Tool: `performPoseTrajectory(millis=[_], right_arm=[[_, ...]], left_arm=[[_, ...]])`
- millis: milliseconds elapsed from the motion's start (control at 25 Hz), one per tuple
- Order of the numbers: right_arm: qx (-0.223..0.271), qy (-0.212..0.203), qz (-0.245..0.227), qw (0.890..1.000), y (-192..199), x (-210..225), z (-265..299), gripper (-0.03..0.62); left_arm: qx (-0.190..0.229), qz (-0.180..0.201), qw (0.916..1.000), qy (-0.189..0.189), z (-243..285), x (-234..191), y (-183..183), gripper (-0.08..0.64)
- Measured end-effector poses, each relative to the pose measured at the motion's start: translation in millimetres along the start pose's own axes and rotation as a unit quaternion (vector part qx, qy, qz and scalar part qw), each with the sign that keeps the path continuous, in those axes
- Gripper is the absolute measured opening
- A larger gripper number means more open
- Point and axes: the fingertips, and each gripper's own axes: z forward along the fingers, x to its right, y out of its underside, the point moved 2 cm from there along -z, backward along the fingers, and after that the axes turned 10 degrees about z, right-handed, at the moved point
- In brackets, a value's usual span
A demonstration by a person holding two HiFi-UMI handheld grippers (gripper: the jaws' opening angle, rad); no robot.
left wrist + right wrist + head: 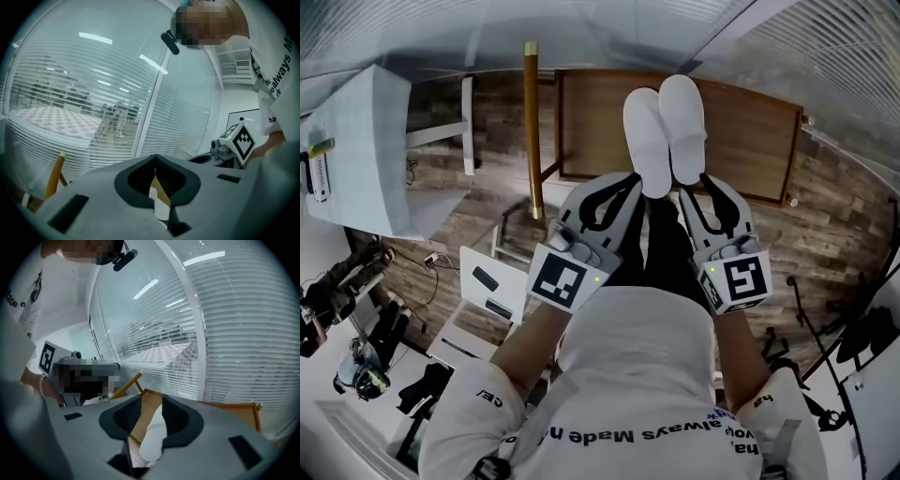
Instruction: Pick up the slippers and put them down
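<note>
The brown wooden desk [750, 141] lies at the far side of the scene, and the two white slippers sit over its left half, side by side and touching, toes pointing away. No view shows whether their soles already rest on the wood.

The left slipper [645, 136] has its near end in the left gripper [639, 186], whose jaws are clenched, tips together, on a thin white edge. The right slipper [684, 122] lies between the jaws of the right gripper [699, 184], which stand released: it lies against one jaw, with bare desk showing between it and the other.

To set them down well, I would make sure both soles lie flat on the desk. Then loosen the left jaws and draw both grippers straight back toward the near side, so no jaw drags a heel and skews the pair.
</note>
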Motion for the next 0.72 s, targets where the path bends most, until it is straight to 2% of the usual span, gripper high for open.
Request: performPoseTrajectory(millis=[200, 360, 720], right_arm=[[-0.028, 0.019, 0.005, 0.999, 43, 20, 29, 0.137], [-0.048, 0.032, 0.015, 0.998, 75, 34, 51, 0.140], [-0.060, 0.060, 0.037, 0.996, 120, 66, 94, 0.170]], left_arm=[[-0.009, -0.006, 0.9999, 0.001, 12, -8, 41, 0.012], [-0.027, -0.029, 0.9992, 0.001, 20, -14, 73, 0.012], [-0.051, -0.028, 0.9983, 0.004, 42, -23, 128, 0.012]])
